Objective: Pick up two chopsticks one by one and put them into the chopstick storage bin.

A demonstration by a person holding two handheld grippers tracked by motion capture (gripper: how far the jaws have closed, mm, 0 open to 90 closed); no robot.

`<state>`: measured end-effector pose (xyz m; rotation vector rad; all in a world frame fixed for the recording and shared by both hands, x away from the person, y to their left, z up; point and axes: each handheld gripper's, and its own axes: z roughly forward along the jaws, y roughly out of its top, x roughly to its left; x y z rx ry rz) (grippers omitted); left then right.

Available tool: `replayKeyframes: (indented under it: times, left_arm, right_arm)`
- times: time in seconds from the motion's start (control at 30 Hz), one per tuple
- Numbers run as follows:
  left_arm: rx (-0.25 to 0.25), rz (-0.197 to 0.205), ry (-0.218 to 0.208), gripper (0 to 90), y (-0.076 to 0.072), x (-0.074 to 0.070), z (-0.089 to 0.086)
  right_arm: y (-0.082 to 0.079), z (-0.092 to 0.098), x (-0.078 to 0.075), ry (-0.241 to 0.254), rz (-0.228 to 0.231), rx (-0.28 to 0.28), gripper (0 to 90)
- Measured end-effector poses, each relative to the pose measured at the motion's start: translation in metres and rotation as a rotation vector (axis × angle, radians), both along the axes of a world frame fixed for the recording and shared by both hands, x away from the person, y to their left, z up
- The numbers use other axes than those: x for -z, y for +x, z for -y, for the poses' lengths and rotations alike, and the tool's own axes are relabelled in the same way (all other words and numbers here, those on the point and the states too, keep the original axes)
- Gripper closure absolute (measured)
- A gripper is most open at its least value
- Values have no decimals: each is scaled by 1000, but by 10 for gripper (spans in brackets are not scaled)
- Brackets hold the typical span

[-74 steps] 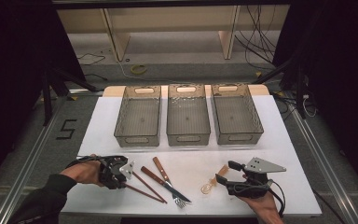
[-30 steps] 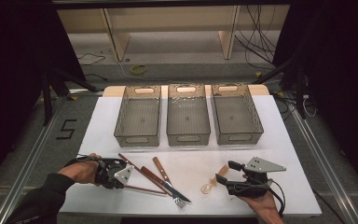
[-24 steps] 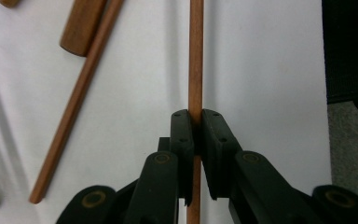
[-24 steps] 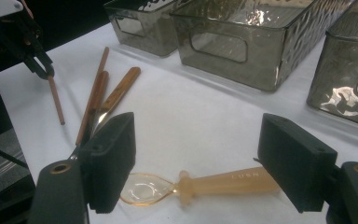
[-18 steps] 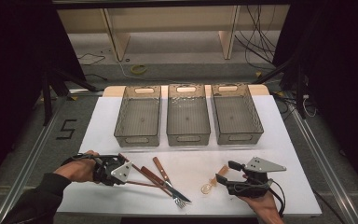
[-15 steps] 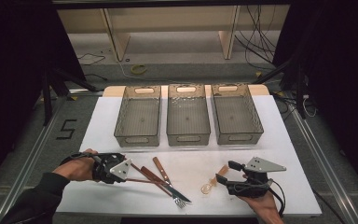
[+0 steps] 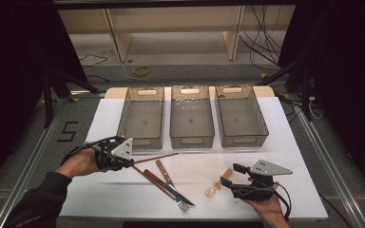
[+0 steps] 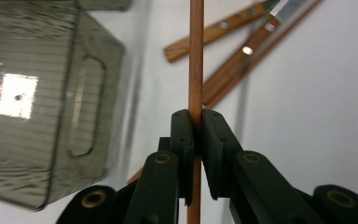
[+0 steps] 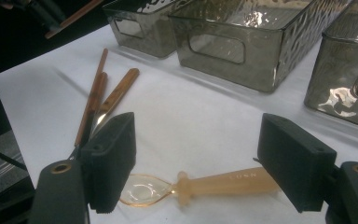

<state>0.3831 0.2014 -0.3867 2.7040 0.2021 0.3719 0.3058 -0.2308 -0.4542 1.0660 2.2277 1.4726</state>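
Observation:
My left gripper point(image 7: 130, 161) point(image 8: 196, 116) is shut on a thin wooden chopstick point(image 7: 156, 158) point(image 8: 196, 65), held just above the white table in front of the left bin point(image 7: 138, 141); the stick points right. My right gripper point(image 7: 231, 175) point(image 9: 200, 156) rests open at the front right. An amber plastic spoon point(image 7: 214, 189) point(image 9: 214, 183) lies on the table between its jaws, untouched. A wood-handled knife point(image 7: 165, 172) point(image 8: 209, 33), a wood-handled fork point(image 7: 155, 179) point(image 8: 235, 63) and a second chopstick point(image 8: 284, 30) lie between the two grippers.
Three smoky clear bins stand in a row at mid-table: the left one, a middle one point(image 7: 191, 140) point(image 9: 242, 46) and a right one point(image 7: 245, 139). The white table sheet point(image 7: 294, 156) spreads around them. Cables lie on the floor beyond the table.
My left gripper has lifted one chopstick off the utensil pile and carried it left and up toward the left bin. The right gripper and the spoon have stayed put.

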Motion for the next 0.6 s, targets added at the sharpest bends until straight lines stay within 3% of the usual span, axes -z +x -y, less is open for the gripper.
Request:
replayKeyframes:
  times: [0.27,0.43,0.6]
  left_arm:
    - [-152,19,-76,827,19,-21,0]
    - [-256,18,-144,827,37,-32,-3]
    - [-352,30,-184,827,56,-39,-7]
  right_arm:
    - [0,0,0,0,1,-1,289]
    - [0,0,0,1,1,-2,289]
    - [0,0,0,1,2,-3,289]
